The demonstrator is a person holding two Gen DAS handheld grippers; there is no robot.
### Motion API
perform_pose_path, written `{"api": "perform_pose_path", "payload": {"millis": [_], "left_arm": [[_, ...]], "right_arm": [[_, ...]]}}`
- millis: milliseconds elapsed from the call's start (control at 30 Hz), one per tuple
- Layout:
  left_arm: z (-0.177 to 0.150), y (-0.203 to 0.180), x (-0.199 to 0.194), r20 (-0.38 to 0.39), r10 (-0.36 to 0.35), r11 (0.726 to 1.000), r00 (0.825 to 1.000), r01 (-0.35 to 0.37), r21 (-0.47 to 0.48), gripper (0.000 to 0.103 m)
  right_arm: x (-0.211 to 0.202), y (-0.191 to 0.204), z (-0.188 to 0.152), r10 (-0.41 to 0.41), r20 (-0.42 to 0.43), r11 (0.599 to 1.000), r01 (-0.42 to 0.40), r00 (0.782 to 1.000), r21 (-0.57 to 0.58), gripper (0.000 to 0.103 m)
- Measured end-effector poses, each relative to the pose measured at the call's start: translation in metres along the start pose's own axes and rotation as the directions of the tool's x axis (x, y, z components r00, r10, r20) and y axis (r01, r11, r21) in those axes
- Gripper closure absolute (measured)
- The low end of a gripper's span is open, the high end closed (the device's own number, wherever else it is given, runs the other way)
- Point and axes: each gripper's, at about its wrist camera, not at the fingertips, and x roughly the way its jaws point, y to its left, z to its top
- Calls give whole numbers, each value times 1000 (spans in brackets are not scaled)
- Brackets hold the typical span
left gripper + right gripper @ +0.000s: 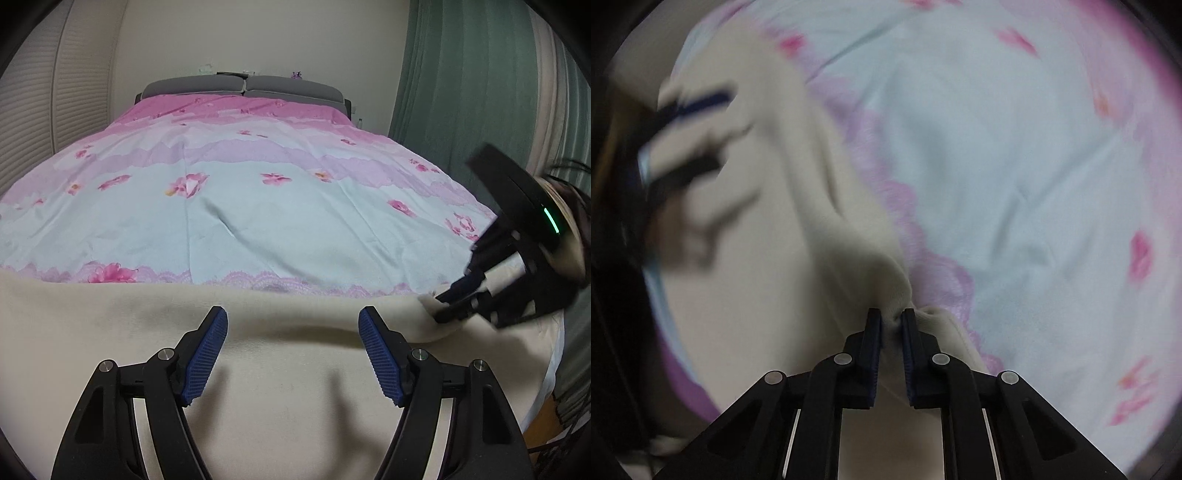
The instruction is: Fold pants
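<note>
With the cream pants [280, 369] spread along the near edge of the bed [258, 206], the right gripper [892, 321] pinched only a small bunch of their edge that could slip out when pulled, while the left gripper [293, 354] gaped empty above them

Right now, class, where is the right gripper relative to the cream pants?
In the left wrist view the right gripper is at the far right, pinching the pants at their far edge, where they meet the floral bedsheet.
</note>
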Motion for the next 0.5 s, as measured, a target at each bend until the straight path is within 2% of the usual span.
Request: {"api": "perform_pose_path", "payload": {"millis": [67,133,167,200,267,333,367,400,433,467,500], "left_arm": [[-2,0,-4,5,2,1000,1000,-2,5,30],[-4,-2,-8,8,4,1000,1000,-4,12,30],[-5,-2,-9,7,9,1000,1000,-9,18,30],[-7,-3,-11,6,12,1000,1000,-12,24,30],[-9,-4,-13,4,20,999,1000,-20,32,30],[-14,-4,-16,4,31,999,1000,-31,41,30],[-16,-5,-17,4,38,998,999,-38,46,30],[-18,-5,-18,5,42,998,999,-42,48,30],[-20,-4,-18,5,45,998,999,-45,47,30],[-20,-4,-18,5,45,998,999,-45,44,30],[-21,-4,-18,5,44,998,999,-44,42,30]], "right_arm": [[-2,36,-12,-173,57,979,178,983,-102,91],[4,67,-27,-319,117,927,336,940,-167,91],[9,83,-35,-403,159,881,429,902,-199,91],[14,95,-40,-452,181,846,484,874,-222,91],[25,117,-51,-526,219,778,568,822,-266,91],[42,142,-63,-604,261,687,658,753,-307,91],[48,148,-67,-620,266,669,674,738,-313,91],[53,157,-67,-648,277,639,704,710,-310,91],[54,162,-67,-666,290,619,726,687,-298,91],[54,163,-69,-677,292,619,737,676,-271,91],[55,164,-68,-679,289,629,738,675,-245,88]]}}
